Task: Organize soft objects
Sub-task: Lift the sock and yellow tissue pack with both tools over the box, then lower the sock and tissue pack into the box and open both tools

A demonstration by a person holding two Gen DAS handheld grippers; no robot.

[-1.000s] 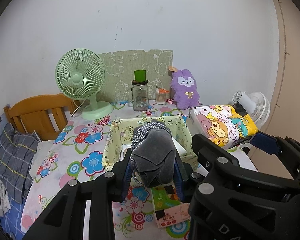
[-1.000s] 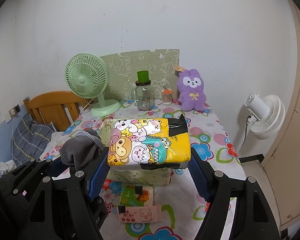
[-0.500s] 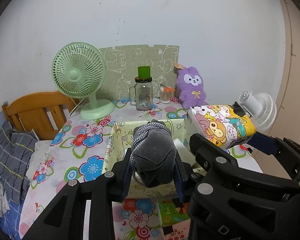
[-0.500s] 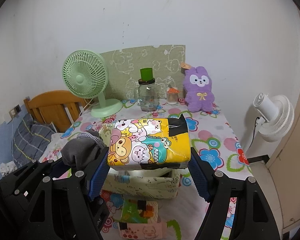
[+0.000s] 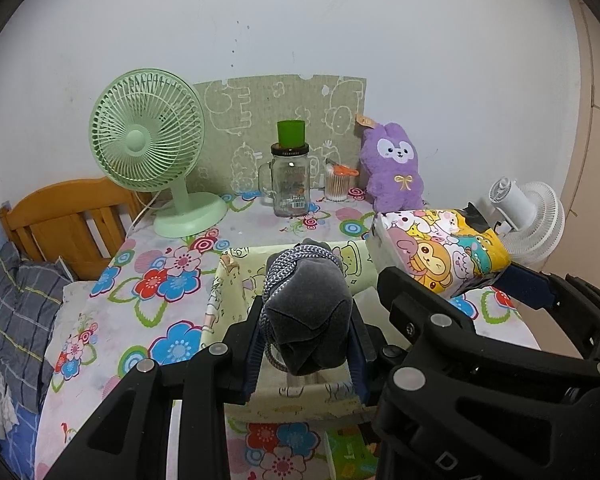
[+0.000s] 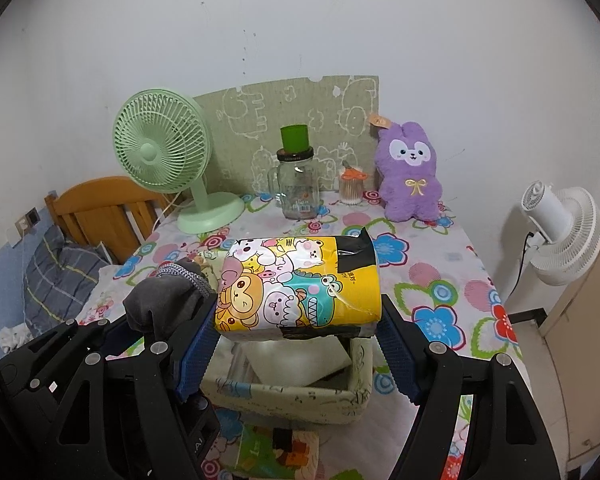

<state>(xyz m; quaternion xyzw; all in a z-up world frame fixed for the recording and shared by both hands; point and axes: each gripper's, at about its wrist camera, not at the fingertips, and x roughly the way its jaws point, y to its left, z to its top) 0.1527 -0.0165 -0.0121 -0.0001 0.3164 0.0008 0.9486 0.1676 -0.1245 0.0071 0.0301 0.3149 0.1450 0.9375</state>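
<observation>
Here the tissue pack (image 6: 300,284) sits clamped in the right gripper (image 6: 298,344).

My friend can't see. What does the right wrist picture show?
The right tool grips a yellow cartoon tissue pack above a pale fabric box on a flowery table. Beside it, the left tool holds a grey sock bundle; a green fan and purple plush bunny stand behind.
</observation>
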